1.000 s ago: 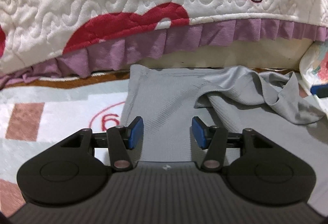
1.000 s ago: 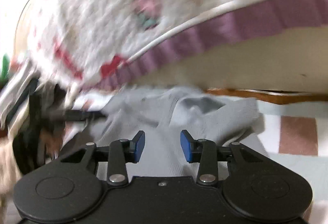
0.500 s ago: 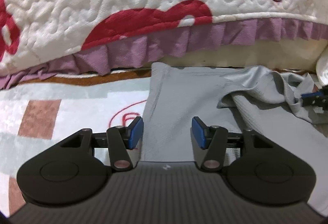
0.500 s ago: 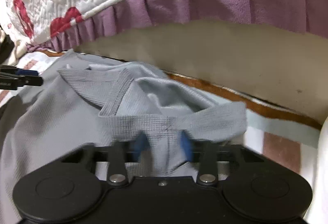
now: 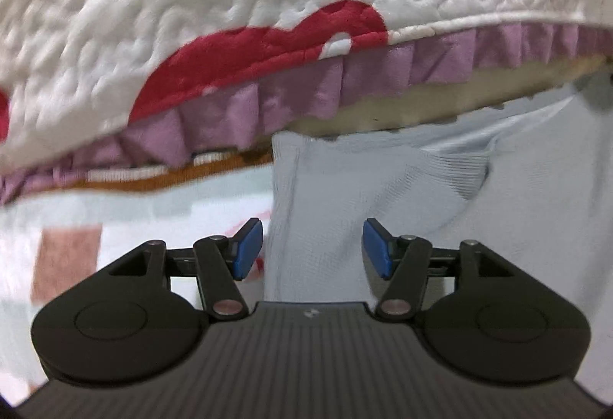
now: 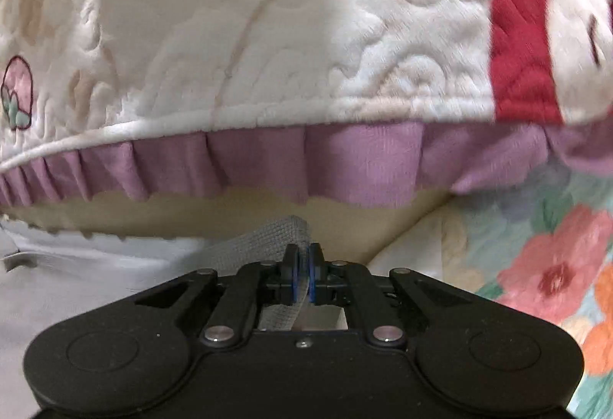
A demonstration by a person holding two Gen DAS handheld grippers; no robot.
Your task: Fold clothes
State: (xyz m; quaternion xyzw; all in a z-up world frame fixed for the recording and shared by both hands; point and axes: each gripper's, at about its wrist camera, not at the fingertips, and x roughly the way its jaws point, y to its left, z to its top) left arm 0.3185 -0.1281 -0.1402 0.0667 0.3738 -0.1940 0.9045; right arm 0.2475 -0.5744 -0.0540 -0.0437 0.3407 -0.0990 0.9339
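A grey knit garment lies spread on the patterned floor mat, its far edge against the bed base. My left gripper is open, hovering just above the garment's left edge, with nothing between its blue pads. My right gripper is shut on a ribbed grey strip of the garment, which rises from the pale cloth at lower left and passes between the pads.
A white quilted bedspread with red patches and a purple frill overhangs close above both grippers. The beige bed base stands right behind the garment. A floral cloth lies to the right. The patterned mat extends left.
My right gripper has closed on the garment's ribbed edge and swung right toward the floral cloth. My left gripper has moved forward along the garment's left edge, closer to the bed.
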